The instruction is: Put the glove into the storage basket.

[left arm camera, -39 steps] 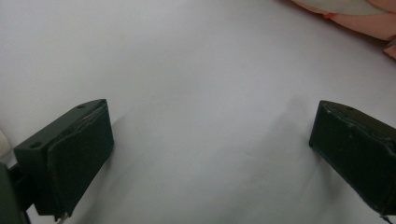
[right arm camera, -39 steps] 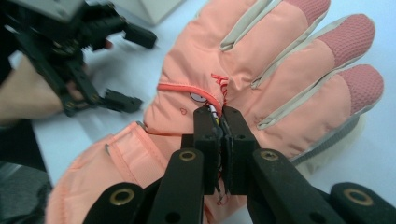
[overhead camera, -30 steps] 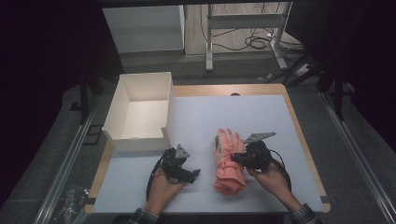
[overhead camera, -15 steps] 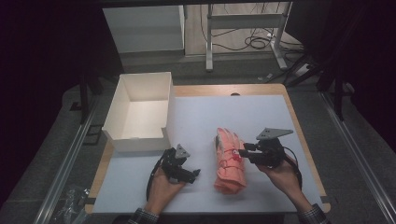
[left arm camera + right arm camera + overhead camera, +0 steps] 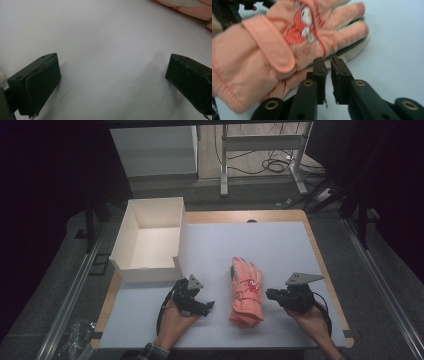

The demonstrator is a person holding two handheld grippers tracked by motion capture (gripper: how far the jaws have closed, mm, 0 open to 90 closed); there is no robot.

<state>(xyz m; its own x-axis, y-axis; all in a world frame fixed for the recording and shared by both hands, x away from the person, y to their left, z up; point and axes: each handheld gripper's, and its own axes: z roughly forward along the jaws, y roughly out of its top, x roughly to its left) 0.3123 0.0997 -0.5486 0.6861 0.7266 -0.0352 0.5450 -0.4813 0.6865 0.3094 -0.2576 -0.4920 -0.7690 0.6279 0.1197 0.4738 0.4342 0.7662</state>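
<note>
High view, pink glove (image 5: 246, 292) between grippers, left gripper (image 5: 204, 307) jaws wide, right gripper (image 5: 270, 294) jaws nearly closed, empty.

Pretty dark room, grey floor (image 5: 395, 285) all around the bench (image 5: 280, 245). Past its far edge there's a white cabinet (image 5: 152, 150), a metal frame (image 5: 262, 142) and loose cables (image 5: 270, 165).

The right gripper (image 5: 270, 293) has drawn back off the glove (image 5: 246, 291) and now sits just beside its right edge, where a second ago it lay over the glove's middle. Its jaws have just been closing and stand nearly together with nothing between them. The glove lies straighter on the table (image 5: 280, 245), its cuff nearest the person.
</note>
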